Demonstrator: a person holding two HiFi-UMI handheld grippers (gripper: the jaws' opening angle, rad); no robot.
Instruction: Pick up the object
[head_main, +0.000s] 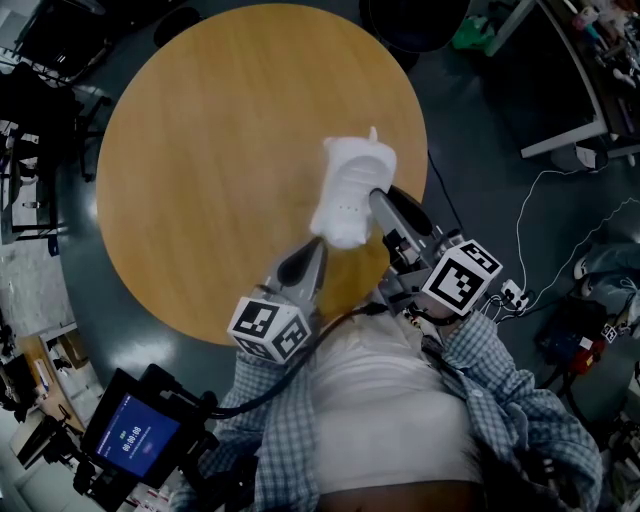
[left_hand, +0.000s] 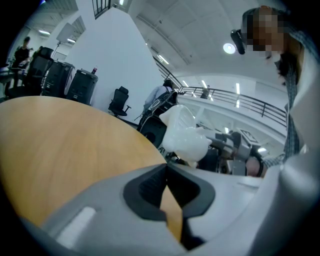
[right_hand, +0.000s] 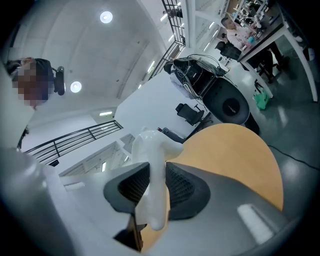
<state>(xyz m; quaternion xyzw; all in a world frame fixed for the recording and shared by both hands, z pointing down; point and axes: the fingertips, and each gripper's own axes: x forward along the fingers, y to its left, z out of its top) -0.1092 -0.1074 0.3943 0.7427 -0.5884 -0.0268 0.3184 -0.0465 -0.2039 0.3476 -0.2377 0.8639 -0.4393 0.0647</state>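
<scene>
The object (head_main: 350, 190) is a soft white lumpy piece with a small nub on top. My right gripper (head_main: 378, 202) is shut on its lower edge and holds it up over the near right part of the round wooden table (head_main: 220, 150). In the right gripper view the white object (right_hand: 150, 150) is pinched between the two dark pads (right_hand: 182, 187) of the right gripper (right_hand: 152, 172). My left gripper (head_main: 312, 255) hangs at the table's near edge, shut and empty, just left of the object. In its own view the left gripper (left_hand: 166, 172) has its jaws closed together, with the object (left_hand: 182, 132) ahead to the right.
A person's torso in a plaid shirt (head_main: 400, 420) is close below the table. A device with a lit screen (head_main: 135, 435) sits at lower left. Cables and a power strip (head_main: 515, 295) lie on the floor to the right, and a desk leg (head_main: 570, 140) stands at upper right.
</scene>
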